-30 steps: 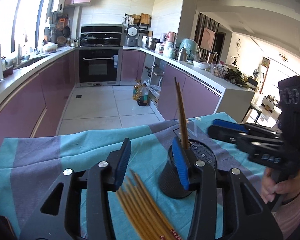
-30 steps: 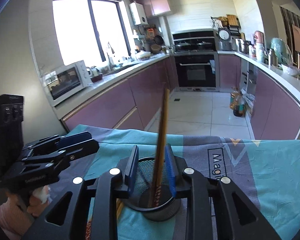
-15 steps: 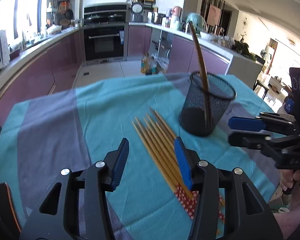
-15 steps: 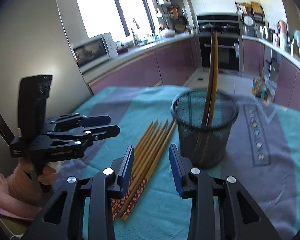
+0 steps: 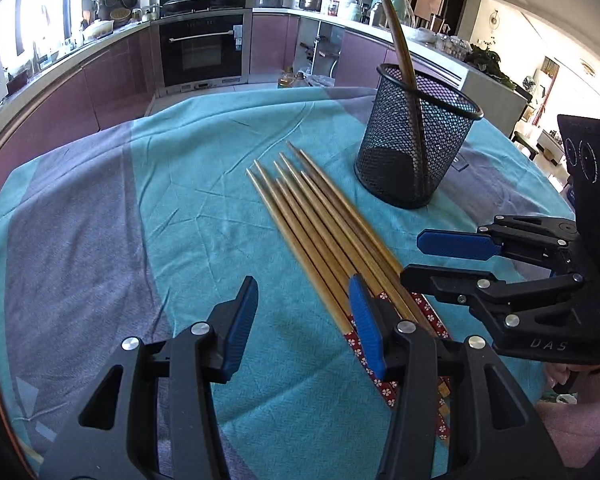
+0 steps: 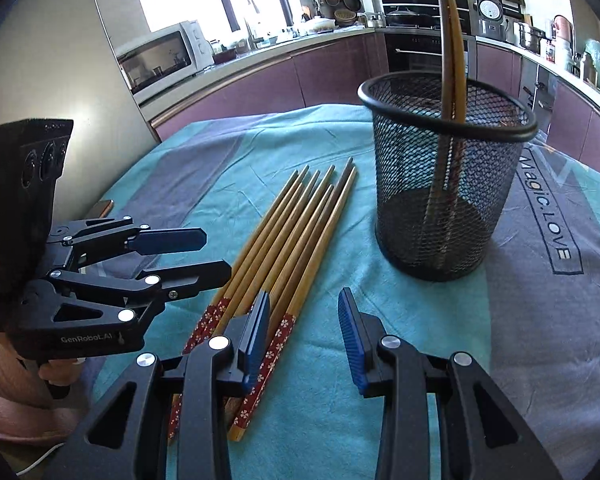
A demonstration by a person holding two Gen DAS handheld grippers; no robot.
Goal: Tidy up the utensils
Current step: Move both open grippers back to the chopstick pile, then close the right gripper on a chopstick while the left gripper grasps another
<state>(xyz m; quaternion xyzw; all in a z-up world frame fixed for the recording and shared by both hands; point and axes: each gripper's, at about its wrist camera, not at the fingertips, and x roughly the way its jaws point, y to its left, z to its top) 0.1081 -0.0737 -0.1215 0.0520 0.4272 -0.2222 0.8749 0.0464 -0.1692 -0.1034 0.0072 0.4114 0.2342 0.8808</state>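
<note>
Several wooden chopsticks (image 5: 320, 224) (image 6: 292, 232) with red flowered handle ends lie side by side on the cloth. To their right stands a black mesh cup (image 5: 412, 160) (image 6: 440, 184), and two chopsticks (image 5: 400, 40) (image 6: 450, 40) lean upright inside it. My left gripper (image 5: 302, 296) (image 6: 208, 256) is open and empty, low over the cloth just left of the handle ends. My right gripper (image 6: 304, 304) (image 5: 416, 258) is also open and empty, just right of the handle ends and short of the cup.
A teal and grey tablecloth (image 5: 140, 200) covers the table. A flat phone-like item (image 6: 100, 208) lies near its left edge. A hand in a pink sleeve (image 6: 4, 400) holds the left gripper. Beyond the table are purple kitchen cabinets and an oven.
Both grippers have pulled back from over the cup and sunk toward the cloth. The chopsticks that stood between the right gripper's fingers now lean free in the cup.
</note>
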